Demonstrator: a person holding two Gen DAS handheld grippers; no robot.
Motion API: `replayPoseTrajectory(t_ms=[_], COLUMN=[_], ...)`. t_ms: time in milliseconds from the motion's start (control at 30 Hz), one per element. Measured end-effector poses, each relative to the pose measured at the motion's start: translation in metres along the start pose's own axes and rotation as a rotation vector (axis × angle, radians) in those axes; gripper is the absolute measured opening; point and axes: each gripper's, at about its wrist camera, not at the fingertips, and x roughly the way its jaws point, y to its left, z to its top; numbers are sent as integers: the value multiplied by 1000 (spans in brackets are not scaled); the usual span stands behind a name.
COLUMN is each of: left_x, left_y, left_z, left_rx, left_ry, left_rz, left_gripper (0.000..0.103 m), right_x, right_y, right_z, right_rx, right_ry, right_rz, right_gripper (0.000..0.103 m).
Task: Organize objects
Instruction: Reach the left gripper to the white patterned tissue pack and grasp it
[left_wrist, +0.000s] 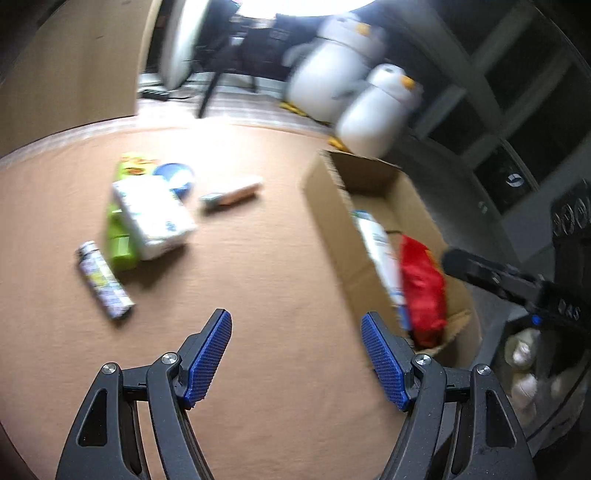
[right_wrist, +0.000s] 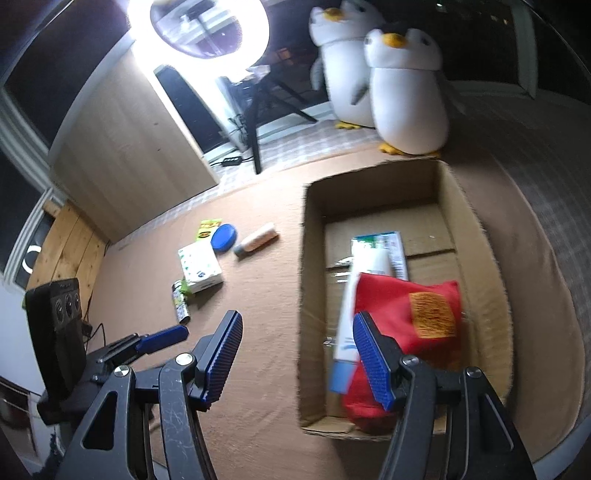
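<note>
1. My left tool (left_wrist: 296, 356) hovers over the brown tabletop (left_wrist: 258, 280), its blue pads wide apart with nothing between them.
2. My right tool (right_wrist: 297, 360) hangs by the near left corner of the cardboard box (right_wrist: 476, 236), half spread and empty.
3. Inside the box lie a red pouch (right_wrist: 406, 314) and a white tube (right_wrist: 354, 306), the pouch partly over the tube.
4. Left of the box, on the tabletop, a white packet (right_wrist: 199, 267) rests on a green pack (left_wrist: 118, 247), with a printed canister (right_wrist: 181, 302) just beside them.
5. Farther back sit a blue lid (right_wrist: 224, 238) and what looks like a small bottle (right_wrist: 258, 238); the blur leaves me unsure.
</note>
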Motion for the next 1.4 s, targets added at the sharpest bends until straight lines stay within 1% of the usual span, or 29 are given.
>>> replayPoseTrajectory(t_ms=[67, 133, 333, 433, 500, 567, 667, 767, 800, 867, 967, 1133, 1200, 1300, 1400], left_x=[-2, -7, -12, -3, 7, 19, 36, 47, 50, 58, 65, 70, 73, 77, 80], left_y=[18, 32, 66, 82, 88, 95, 102, 110, 111, 114, 114, 105, 96, 85, 74], left_z=[7, 15, 52, 73, 83, 92, 104, 114, 116, 120, 122, 117, 112, 104, 94], left_rx=[-33, -61, -107, -139, -152, -161, -169, -179, -177, -163, -141, -82, -30, 21, 64], left_ry=[-6, -19, -68, -89, -89, -78, -64, -55, -50, -28, -14, 7, 18, 35, 42], left_rz=[36, 53, 110, 129, 145, 161, 207, 210, 211, 218, 221, 228, 239, 246, 233], left_gripper=[76, 76, 76, 76, 76, 76, 75, 75, 73, 57, 46, 37, 37, 37, 37], right_x=[5, 7, 11, 13, 15, 16, 17, 18, 18, 19, 17, 17, 18, 20, 22], right_y=[9, 16, 33, 36, 39, 42, 44, 40, 38, 32, 24, 17, 17, 20, 25], right_z=[-2, -4, -12, -16, -18, -22, -27, -33, -34, -38, -40, -39, -39, -38, -37], right_rx=[-12, -19, -49, -41, -43, -56, -57, -40, -37, -25, -5, 22, 34, 35, 32], right_ry=[1, -2, -53, -48, -37, -21, -2, 20, 25, 35, 40, 41, 44, 49, 54], right_rz=[6, 12, 22, 38, 38, 38, 32, 32, 29, 20, 10, 10, 20, 27, 34], right_gripper=[59, 59, 59, 59, 59, 59, 59, 59, 59, 59, 59, 59, 59, 59, 59])
